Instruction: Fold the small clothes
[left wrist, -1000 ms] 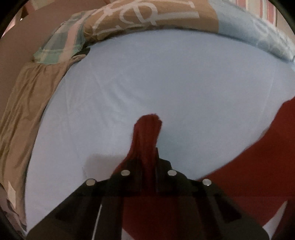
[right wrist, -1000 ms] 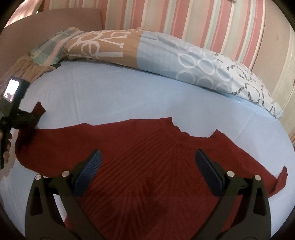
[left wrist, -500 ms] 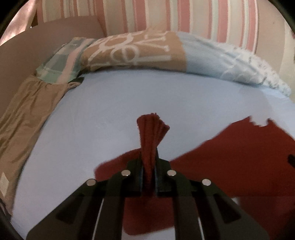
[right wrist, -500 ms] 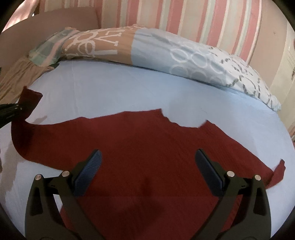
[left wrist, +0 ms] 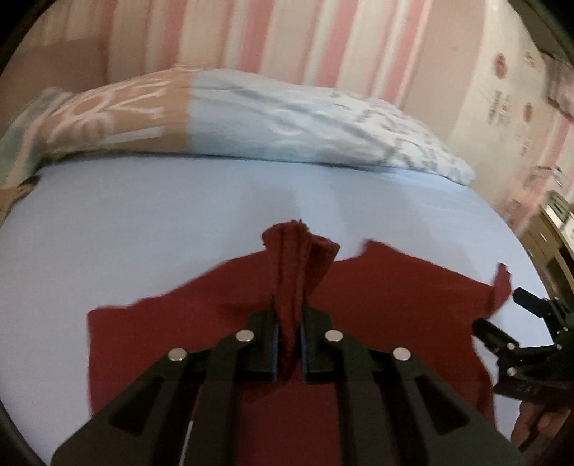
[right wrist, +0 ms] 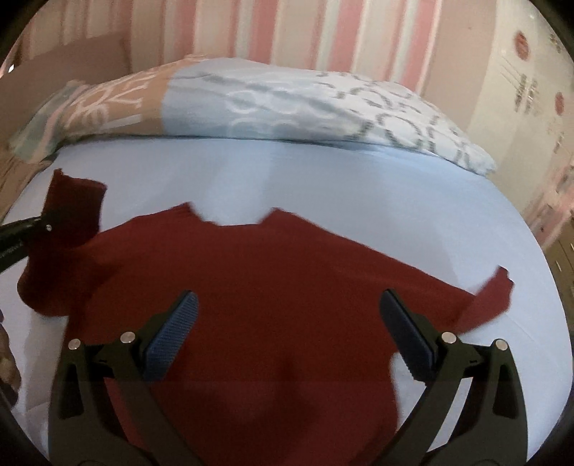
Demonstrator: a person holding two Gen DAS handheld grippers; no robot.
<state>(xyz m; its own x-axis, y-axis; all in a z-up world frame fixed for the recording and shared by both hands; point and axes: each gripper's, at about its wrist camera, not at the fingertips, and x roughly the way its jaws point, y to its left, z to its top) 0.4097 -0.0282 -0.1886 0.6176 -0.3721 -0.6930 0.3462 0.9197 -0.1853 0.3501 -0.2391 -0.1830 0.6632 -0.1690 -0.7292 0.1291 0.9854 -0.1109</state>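
A dark red sweater [right wrist: 272, 286] lies spread on the light blue bed sheet [right wrist: 323, 186]; it also shows in the left wrist view [left wrist: 394, 304]. My left gripper [left wrist: 288, 333] is shut on the sweater's left sleeve end [left wrist: 297, 258], lifted and carried over the body. It appears at the left edge of the right wrist view [right wrist: 46, 226], holding the sleeve [right wrist: 71, 204]. My right gripper [right wrist: 287, 322] is open and empty, above the sweater's lower body. The right sleeve [right wrist: 491, 297] lies out to the right.
A patterned blue and tan duvet [right wrist: 269, 104] is bunched along the far side of the bed. A pink striped wall [right wrist: 323, 32] stands behind. Furniture [left wrist: 552, 229] stands at the right of the bed.
My left gripper has lifted the left sleeve and swung it rightward over the sweater's body. My right gripper has stayed open above the lower body.
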